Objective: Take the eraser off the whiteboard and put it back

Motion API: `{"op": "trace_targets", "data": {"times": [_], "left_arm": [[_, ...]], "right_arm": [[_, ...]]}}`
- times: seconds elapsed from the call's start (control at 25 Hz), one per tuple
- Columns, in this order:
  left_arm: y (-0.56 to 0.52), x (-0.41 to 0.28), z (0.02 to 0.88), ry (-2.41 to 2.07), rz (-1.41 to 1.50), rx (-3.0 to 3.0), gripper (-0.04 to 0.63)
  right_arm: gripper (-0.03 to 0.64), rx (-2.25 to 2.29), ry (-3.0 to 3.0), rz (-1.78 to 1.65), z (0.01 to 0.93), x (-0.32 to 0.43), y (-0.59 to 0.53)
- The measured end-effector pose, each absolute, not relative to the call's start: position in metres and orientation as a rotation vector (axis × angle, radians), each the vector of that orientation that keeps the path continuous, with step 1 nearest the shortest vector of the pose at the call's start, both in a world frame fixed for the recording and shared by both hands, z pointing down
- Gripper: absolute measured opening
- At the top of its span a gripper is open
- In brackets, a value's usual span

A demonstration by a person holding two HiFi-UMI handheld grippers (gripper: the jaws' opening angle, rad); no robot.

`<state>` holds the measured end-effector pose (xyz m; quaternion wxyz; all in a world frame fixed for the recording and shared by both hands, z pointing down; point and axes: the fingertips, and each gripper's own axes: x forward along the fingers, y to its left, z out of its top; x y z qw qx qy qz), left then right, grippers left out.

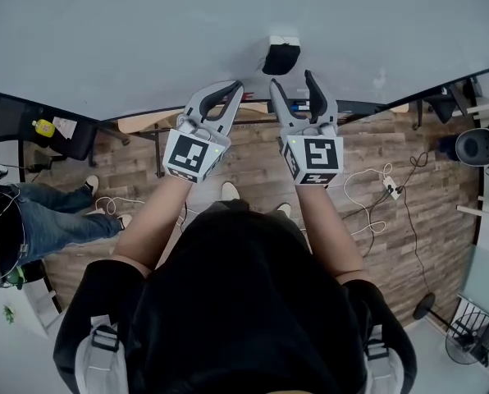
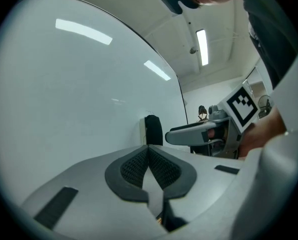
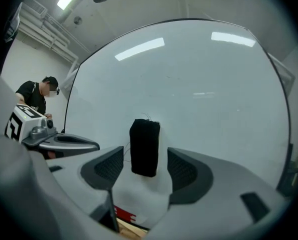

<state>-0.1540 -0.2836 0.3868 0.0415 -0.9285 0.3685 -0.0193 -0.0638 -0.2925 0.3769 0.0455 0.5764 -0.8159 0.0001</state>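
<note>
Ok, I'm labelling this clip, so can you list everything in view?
whiteboard: one, white, ahead, filling the top of the head view
eraser: one, black, on the whiteboard, top centre
floor: one, brown wood, below the board
power strip: one, white, on the floor at right
bystander: one, blue jeans, far left
left gripper: one, grey, jaws shut, empty, left of the eraser
right gripper: one, grey, jaws open just short of the eraser, not touching it

Head view was taken steeply downward; gripper views were aimed level, close to the whiteboard (image 1: 146, 31); the eraser (image 1: 281, 56) was shared.
</note>
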Motion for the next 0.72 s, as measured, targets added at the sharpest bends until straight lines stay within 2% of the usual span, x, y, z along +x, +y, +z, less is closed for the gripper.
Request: {"op": "trace_targets", "data": {"times": [0.44,0.72], "left_arm": [[-0.22,-0.127,0.367,1.23,-0.052,-2.781,-0.005],[-0.171,-0.118,0.357,1.25,-0.023,-2.771,-0.005]], "right_arm": [[0.256,1.468,-2.762,-0.02,0.359,-0.05,-0.227],[0.225,1.258,-2.903,-0.053,0.346,-0.053,-0.176]]}}
